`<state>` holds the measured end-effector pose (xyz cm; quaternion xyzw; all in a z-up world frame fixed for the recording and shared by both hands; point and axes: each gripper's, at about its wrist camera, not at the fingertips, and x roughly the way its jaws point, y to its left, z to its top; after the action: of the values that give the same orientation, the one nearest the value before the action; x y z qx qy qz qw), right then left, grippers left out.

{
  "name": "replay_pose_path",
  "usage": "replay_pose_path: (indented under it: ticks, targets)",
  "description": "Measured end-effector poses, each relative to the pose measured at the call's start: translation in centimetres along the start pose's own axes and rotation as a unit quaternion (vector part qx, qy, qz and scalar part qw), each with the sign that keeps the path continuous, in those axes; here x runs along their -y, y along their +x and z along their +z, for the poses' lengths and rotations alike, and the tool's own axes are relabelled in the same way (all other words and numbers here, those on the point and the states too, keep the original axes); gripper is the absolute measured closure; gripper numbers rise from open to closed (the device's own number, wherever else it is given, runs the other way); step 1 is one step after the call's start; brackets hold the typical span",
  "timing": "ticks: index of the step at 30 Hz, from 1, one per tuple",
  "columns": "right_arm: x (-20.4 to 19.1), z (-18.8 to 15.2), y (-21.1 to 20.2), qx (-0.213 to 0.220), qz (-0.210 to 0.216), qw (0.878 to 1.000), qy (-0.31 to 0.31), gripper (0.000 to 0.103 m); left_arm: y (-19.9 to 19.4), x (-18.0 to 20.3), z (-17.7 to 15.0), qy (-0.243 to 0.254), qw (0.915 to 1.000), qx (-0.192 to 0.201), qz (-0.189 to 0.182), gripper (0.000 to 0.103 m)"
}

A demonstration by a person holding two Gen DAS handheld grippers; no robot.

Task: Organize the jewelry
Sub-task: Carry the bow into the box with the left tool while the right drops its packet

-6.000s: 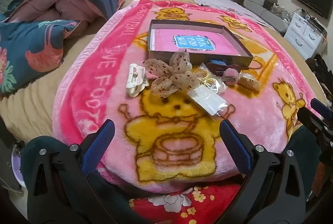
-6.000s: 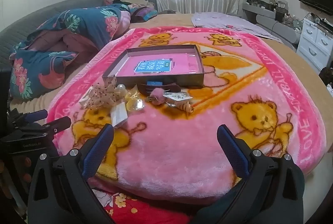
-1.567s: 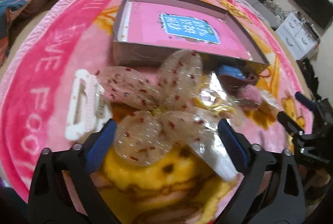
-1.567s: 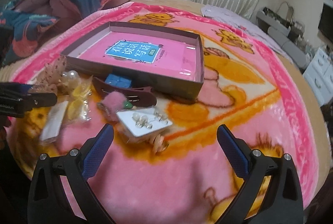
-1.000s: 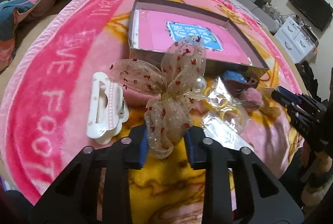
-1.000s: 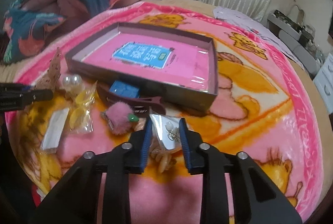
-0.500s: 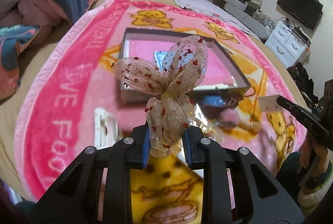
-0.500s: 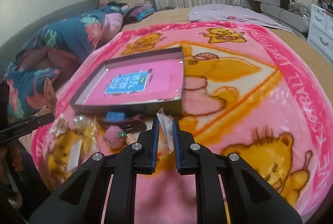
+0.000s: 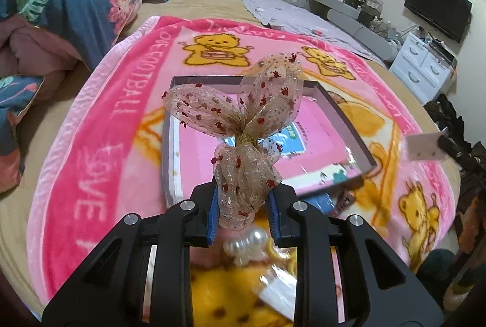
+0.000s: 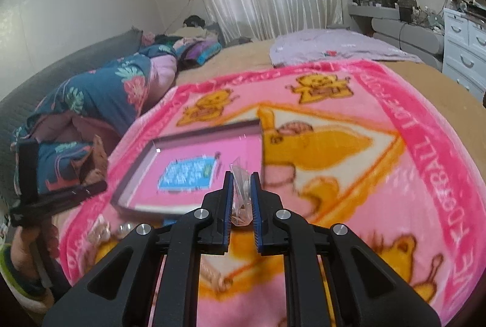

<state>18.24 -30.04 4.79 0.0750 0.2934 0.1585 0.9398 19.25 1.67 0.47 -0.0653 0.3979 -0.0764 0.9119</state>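
Note:
My left gripper [image 9: 243, 205] is shut on a sheer beige hair bow [image 9: 243, 120] with red specks and pearls, held in the air above the near edge of the open box [image 9: 171, 144]. My right gripper [image 10: 242, 196] is shut on a small clear earring packet [image 10: 241, 193], held above the blanket just in front of the box [image 10: 133, 172], whose pink lining carries a blue label [image 10: 188, 173]. The packet also shows at the right in the left wrist view [image 9: 422, 146]. The left gripper with the bow shows at the left of the right wrist view [image 10: 91, 172].
The box lies on a pink bear-print blanket [image 9: 100, 144] on a bed. Other accessories lie blurred below the box [image 9: 343, 201]. A floral duvet [image 9: 60, 8] is heaped at the left. A white drawer unit [image 9: 422, 69] and a TV [image 9: 437, 6] stand at the right.
Both grippers have risen and moved forward toward the box, each carrying its item. The bow now hangs over the box's near edge, and the packet has lifted off the blanket.

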Motion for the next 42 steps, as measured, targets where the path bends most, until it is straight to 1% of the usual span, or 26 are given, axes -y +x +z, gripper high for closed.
replay_pose_path:
  ticks: [3, 8, 11, 14, 20, 25, 27, 29, 30, 32, 35, 36, 37, 38, 40, 41, 42]
  targets:
    - [-0.7, 1.2, 1.0, 0.008, 0.002, 1.0, -0.009, 0.092, 1.5, -0.6, 0.7, -0.004, 0.9999, -0.005, 0.01, 0.085]
    - [-1.6, 2.6, 3.5, 0.005, -0.003, 1.0, -0.016, 0.092, 3.4, -1.4, 1.5, -0.005, 0.9995, -0.009, 0.028, 0.085]
    - [-2.4, 3.2, 5.4, 0.005, -0.021, 0.999, -0.037, 0.092, 4.6, -1.9, 1.7, -0.005, 0.9993, -0.012, 0.035, 0.085]
    - [-2.9, 3.6, 6.9, 0.004, -0.028, 0.998, -0.049, 0.092, 5.7, -2.4, 1.6, -0.007, 0.9991, -0.017, 0.038, 0.084]
    - [-3.8, 2.9, 10.1, -0.007, -0.046, 0.996, -0.077, 0.092, 7.2, -2.6, 1.3, -0.002, 0.9988, -0.027, 0.041, 0.083]
    - [-5.2, 1.1, 12.1, -0.021, -0.079, 0.989, -0.123, 0.092, 8.0, -3.0, 1.1, -0.003, 0.9982, -0.036, 0.048, 0.08]
    - [-5.8, 0.4, 12.7, -0.025, -0.095, 0.984, -0.15, 0.092, 8.0, -3.0, 1.0, -0.003, 0.998, -0.038, 0.051, 0.077]
    - [-6.2, -0.1, 13.2, -0.033, -0.101, 0.981, -0.16, 0.092, 8.1, -3.0, 1.0, 0.0, 0.9978, -0.04, 0.054, 0.072]
    - [-6.2, -0.4, 13.6, -0.043, -0.097, 0.982, -0.159, 0.092, 8.0, -2.9, 0.9, 0.002, 0.9977, -0.04, 0.054, 0.07]
    - [-6.1, -1.1, 14.4, -0.059, -0.094, 0.982, -0.155, 0.092, 8.0, -3.0, 0.9, 0.002, 0.9976, -0.041, 0.056, 0.064]
    - [-6.4, -1.8, 14.9, -0.072, -0.084, 0.982, -0.152, 0.091, 7.6, -3.2, 0.9, 0.0, 0.9975, -0.039, 0.059, 0.055]
    - [-6.5, -1.9, 14.8, -0.074, -0.076, 0.983, -0.151, 0.088, 7.4, -3.2, 0.8, -0.001, 0.9975, -0.038, 0.06, 0.053]
    - [-6.6, -2.0, 14.7, -0.076, -0.073, 0.983, -0.15, 0.082, 7.3, -3.2, 0.9, -0.002, 0.9975, -0.037, 0.061, 0.049]
    - [-6.8, -2.0, 14.7, -0.078, -0.07, 0.983, -0.15, 0.079, 7.2, -3.3, 0.9, -0.001, 0.9975, -0.037, 0.06, 0.047]
    - [-6.9, -2.3, 14.6, -0.082, -0.061, 0.984, -0.144, 0.068, 6.9, -3.2, 0.9, -0.003, 0.9978, -0.037, 0.055, 0.044]
    - [-6.9, -2.4, 14.5, -0.084, -0.059, 0.985, -0.142, 0.065, 6.9, -3.2, 0.9, -0.002, 0.9978, -0.037, 0.054, 0.041]
    - [-6.8, -2.5, 14.5, -0.085, -0.057, 0.985, -0.136, 0.057, 6.7, -3.0, 0.9, 0.002, 0.9978, -0.037, 0.055, 0.04]
